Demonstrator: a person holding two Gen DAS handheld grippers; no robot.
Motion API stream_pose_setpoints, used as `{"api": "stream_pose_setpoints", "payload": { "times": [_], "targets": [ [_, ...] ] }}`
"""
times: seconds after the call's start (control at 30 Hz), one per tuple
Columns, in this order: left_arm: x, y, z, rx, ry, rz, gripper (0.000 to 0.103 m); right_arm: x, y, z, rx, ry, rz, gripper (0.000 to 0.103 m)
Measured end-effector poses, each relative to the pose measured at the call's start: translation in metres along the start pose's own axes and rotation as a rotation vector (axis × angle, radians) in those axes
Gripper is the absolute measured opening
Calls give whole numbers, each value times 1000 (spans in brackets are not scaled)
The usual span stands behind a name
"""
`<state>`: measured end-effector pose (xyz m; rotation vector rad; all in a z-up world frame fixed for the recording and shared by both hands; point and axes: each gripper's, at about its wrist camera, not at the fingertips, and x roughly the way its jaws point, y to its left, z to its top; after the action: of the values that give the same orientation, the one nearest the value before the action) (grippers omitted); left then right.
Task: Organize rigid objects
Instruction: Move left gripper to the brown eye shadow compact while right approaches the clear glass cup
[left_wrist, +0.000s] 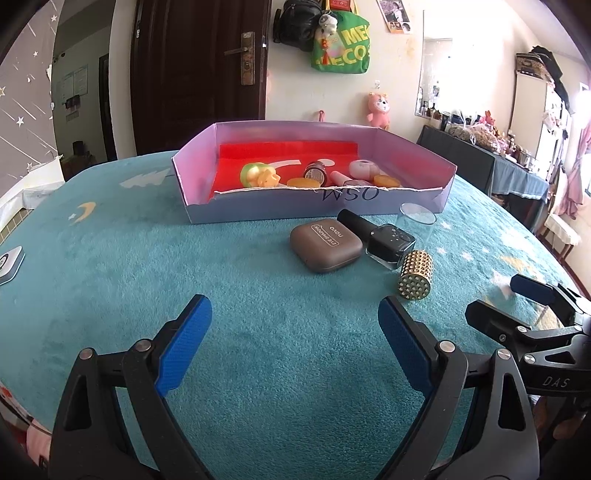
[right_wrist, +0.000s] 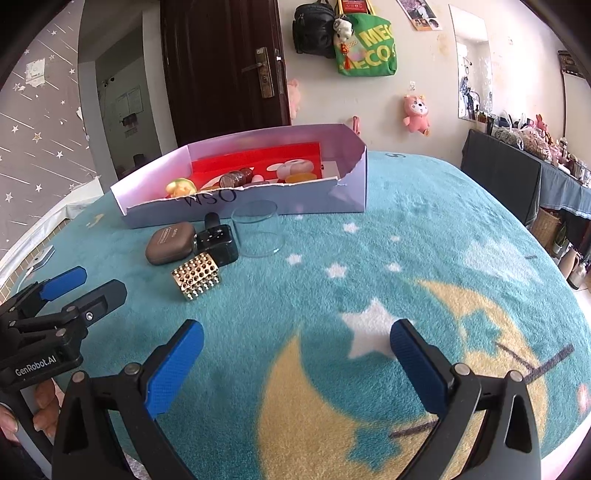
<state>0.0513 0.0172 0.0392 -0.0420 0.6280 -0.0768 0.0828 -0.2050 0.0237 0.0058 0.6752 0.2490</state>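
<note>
Jaws, left gripper (left_wrist: 294, 334): spread wide, blue pads apart, nothing between them, only teal plush cover beneath.
Jaws, right gripper (right_wrist: 297, 352): also spread wide and empty, over a yellow moon and white star printed on the cover.
Worktop (left_wrist: 110, 266): draped in a teal fleece cover with moons and stars.
Eye shadow case (left_wrist: 325, 248): brown, rounded, lying flat ahead of the left jaws, a little toward their right pad; well apart from the tips.
Nail polish bottle (left_wrist: 384, 240): black, lying on its side, touching the right edge of the eye shadow case, cap pointing away from the jaws.
Studded gold cylinder (left_wrist: 415, 275): on its side, nearest of the loose things, just ahead of and outside the left gripper's right pad; seen from the right wrist it lies ahead and left of the right jaws.
Clear glass cup (left_wrist: 417, 223): upright, beyond the bottle, just beside the box front.
Cardboard box (left_wrist: 258, 211): lavender, open-topped, torn front edge, farthest ahead of both jaws; red lining inside.
Box contents: a yellow-green toy (left_wrist: 258, 176), a small brown jar (left_wrist: 316, 171), orange discs (left_wrist: 303, 182) and pink items (left_wrist: 364, 169).
Person's hand (right_wrist: 44, 406): fingers wrapped on the left gripper's handle, at the lower left of the right wrist view.
</note>
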Motion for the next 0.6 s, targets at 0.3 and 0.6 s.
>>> {"api": "stream_pose_setpoints", "payload": {
  "times": [0.3, 0.6],
  "targets": [
    [2, 1, 8, -7, 13, 0, 92, 0, 0, 2, 1, 5, 2, 103],
    [21, 1, 39, -4, 83, -19, 92, 8, -1, 26, -10, 32, 10, 103]
  ]
}}
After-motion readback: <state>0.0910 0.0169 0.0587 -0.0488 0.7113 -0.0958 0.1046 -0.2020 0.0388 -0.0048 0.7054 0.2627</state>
